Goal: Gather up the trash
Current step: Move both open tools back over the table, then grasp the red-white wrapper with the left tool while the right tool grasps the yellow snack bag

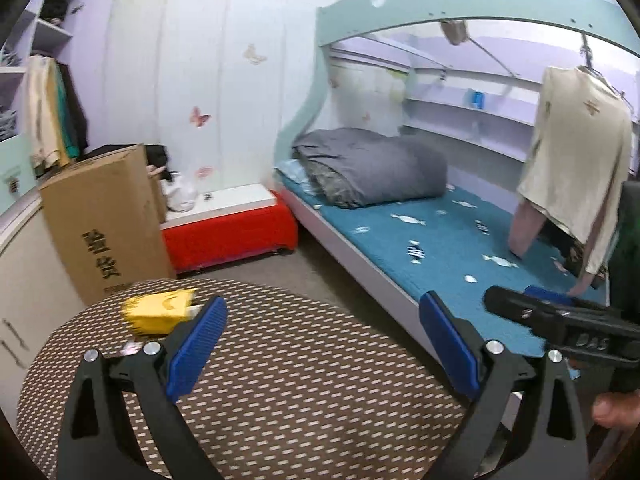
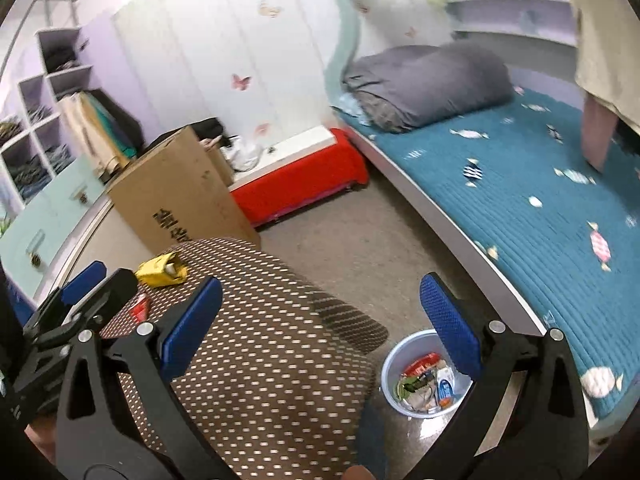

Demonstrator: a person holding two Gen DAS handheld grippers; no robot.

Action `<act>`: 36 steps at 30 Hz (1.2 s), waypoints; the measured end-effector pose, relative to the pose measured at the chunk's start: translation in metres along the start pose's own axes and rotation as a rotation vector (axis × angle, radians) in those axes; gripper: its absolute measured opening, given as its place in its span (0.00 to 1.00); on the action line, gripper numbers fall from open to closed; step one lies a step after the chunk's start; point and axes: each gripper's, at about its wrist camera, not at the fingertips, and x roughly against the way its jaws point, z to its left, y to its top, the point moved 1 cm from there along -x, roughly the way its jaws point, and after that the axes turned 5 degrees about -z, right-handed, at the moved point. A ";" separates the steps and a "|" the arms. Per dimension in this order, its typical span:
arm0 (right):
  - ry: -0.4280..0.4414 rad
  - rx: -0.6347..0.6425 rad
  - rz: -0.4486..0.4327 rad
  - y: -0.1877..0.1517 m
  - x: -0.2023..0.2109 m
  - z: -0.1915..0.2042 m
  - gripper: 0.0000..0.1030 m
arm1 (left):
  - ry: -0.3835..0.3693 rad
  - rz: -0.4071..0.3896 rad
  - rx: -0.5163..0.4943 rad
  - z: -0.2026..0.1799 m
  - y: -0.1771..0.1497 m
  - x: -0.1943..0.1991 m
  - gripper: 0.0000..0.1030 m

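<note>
A: Grippers first. State?

B: Left gripper [image 1: 322, 328] has its 2 blue pads spread wide, nothing between them, hovering over the round table [image 1: 304, 392] with the brown dotted cloth. Right gripper [image 2: 320, 322] is the same, pads wide apart, empty, out past the table edge above the floor.

A: Trash?

B: Yellow wrapper [image 1: 158, 312] lies on the far left part of the tabletop, just beside the left pad in the left view but not between the fingers. Red wrapper [image 2: 141, 309] lies nearer, partly hidden behind the left gripper in the right view. Blurry, can't read either.

A: Bin?

B: Light blue bin [image 2: 390, 364] sits on the floor between table and bed [image 2: 532, 216], already holding several wrappers, right finger partly covering it.

A: Other stuff?

B: Cardboard box [image 1: 104, 220] behind the table, red bench [image 1: 232, 232] by the wall, grey folded quilt [image 1: 372, 168] on the bed.
</note>
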 end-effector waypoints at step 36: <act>0.205 0.443 0.205 -0.028 -0.165 0.165 0.94 | 0.282 0.283 0.223 0.190 -0.071 -0.076 0.93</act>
